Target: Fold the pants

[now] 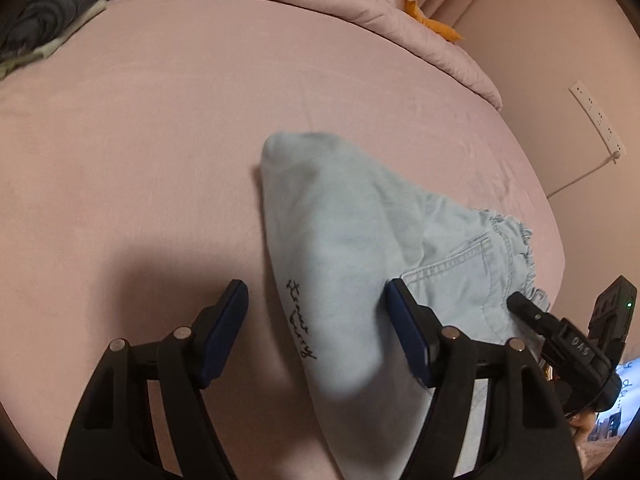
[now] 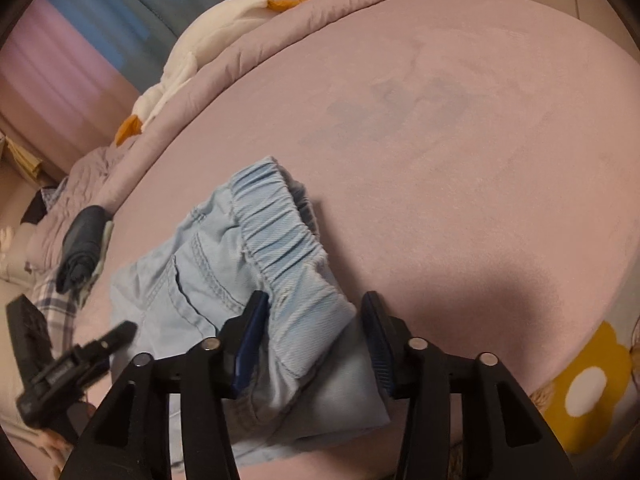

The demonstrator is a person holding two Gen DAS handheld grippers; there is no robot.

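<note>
Light blue denim pants (image 1: 360, 220) lie bunched on the pink bed sheet (image 1: 160, 160). In the left wrist view a folded leg with black script lettering (image 1: 298, 320) runs between my left gripper's (image 1: 318, 312) fingers. It touches the right pad (image 1: 408, 328) and stays clear of the left one, so the jaws stand wide. In the right wrist view the elastic waistband (image 2: 276, 224) curls down between my right gripper's (image 2: 316, 332) fingers. The left pad (image 2: 252, 336) is against the cloth, and a small gap shows at the right pad. A back pocket (image 2: 188, 288) faces up.
A pink quilt (image 1: 360, 4) is rolled along the far edge of the bed with a white plush goose (image 2: 208, 40) on it. A dark folded garment (image 1: 48, 12) lies at the far left. A power strip (image 1: 596, 120) hangs on the wall, and a flower rug (image 2: 588, 388) lies below the bed.
</note>
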